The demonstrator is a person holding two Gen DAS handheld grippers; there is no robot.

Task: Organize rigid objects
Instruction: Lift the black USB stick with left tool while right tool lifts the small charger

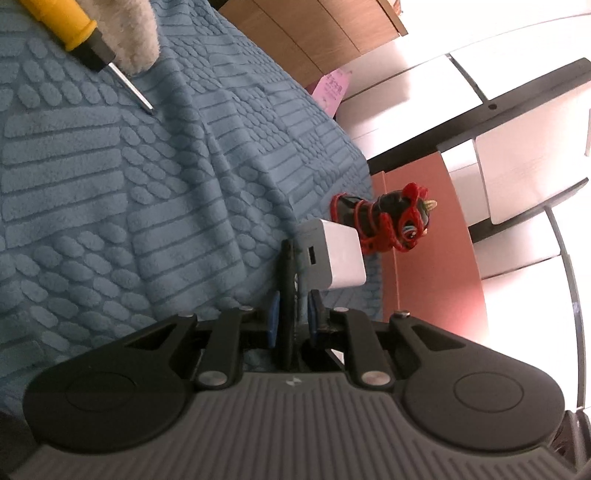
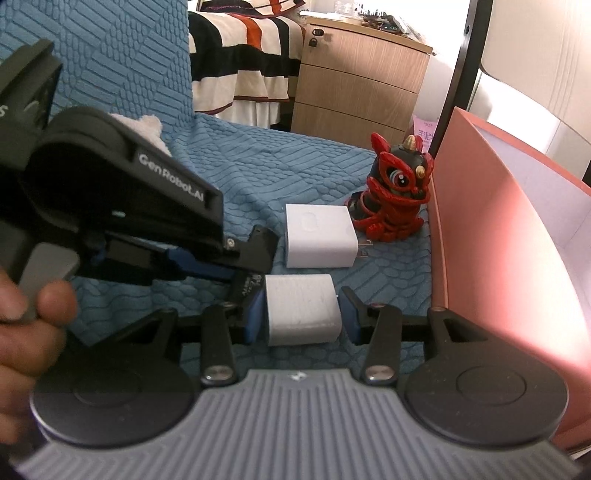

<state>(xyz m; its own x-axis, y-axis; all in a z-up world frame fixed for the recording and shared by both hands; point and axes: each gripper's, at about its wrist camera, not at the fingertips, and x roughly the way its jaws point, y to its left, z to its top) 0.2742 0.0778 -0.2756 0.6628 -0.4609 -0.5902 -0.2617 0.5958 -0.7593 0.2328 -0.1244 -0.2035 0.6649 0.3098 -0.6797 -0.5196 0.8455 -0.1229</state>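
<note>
The right gripper holds a white block between its blue pads, one pad on each side of it, above the blue cover. Just beyond, at 12 o'clock from the block, a white charger lies flat on the cover with its prongs pointing toward 3 o'clock. At 2 o'clock from the charger, touching or nearly touching its prong end, stands a red and black lion figure. A pink box rises at 3 o'clock, its wall just beside the figure.

The left gripper comes in from 9 o'clock, a hand around its handle. Its fingers stand narrow, closed on a thin black card seen edge-on in the left wrist view; the card's tip lies close beside the block.

In the left wrist view the charger sits at 1 o'clock from the fingertips, with the figure beyond it. Far off at 10 o'clock lies a yellow screwdriver beside a cream fluffy thing.
</note>
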